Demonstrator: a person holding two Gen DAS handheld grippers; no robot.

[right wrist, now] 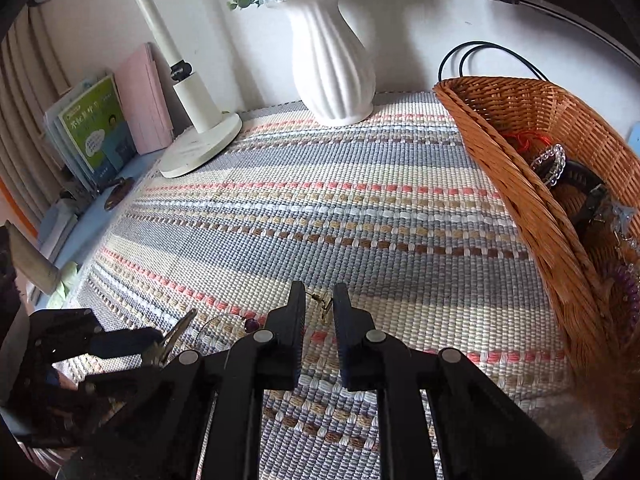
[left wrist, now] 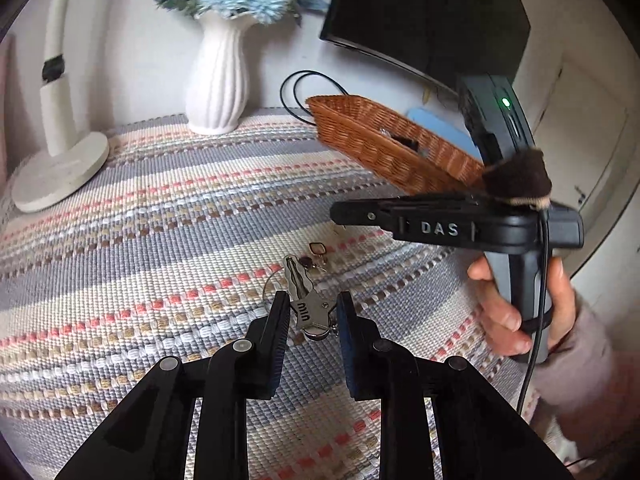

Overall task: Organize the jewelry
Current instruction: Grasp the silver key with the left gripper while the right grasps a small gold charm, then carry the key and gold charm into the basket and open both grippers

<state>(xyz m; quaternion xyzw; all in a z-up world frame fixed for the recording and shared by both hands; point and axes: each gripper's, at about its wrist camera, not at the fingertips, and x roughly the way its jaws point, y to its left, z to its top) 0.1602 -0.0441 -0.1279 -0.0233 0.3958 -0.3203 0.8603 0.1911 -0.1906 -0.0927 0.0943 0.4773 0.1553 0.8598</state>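
On the striped woven cloth (right wrist: 340,208) covering the surface, the left gripper (left wrist: 313,312) clenches a silver star-headed key (left wrist: 306,304), the right gripper (right wrist: 319,300) pinches a thin gold earring (right wrist: 323,305) beside the ribbed wicker basket (right wrist: 520,216).
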